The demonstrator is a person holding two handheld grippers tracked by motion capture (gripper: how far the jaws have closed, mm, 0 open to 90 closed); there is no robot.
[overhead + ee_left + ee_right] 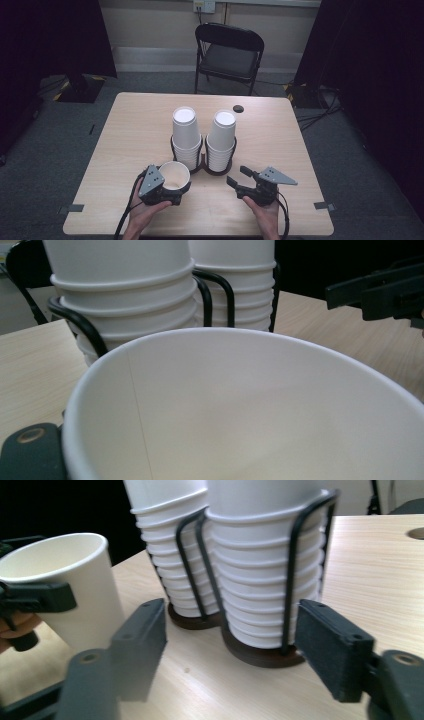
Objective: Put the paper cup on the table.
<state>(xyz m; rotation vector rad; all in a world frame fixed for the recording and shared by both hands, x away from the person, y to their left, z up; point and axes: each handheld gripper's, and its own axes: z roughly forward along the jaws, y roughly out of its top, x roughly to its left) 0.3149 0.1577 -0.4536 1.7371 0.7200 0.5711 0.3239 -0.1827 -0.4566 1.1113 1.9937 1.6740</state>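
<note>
A single white paper cup [175, 173] is held upright just above the near left part of the table, with my left gripper [171, 192] shut on its wall. In the left gripper view the cup's open mouth [240, 410] looms close, and one of the fingers [30, 452] shows at the bottom left. My right gripper [237, 176] stands open and empty to the right, low over the table. In the right gripper view its gripper [235, 650] faces the right cup stack [265, 580], with the held cup [65, 585] at the left.
Two stacks of upside-down white cups [186, 132] [221, 137] sit in black wire holders at the table's [135, 125] middle. A small black hole [238, 108] marks the far side. A folding chair [229, 52] stands behind the table.
</note>
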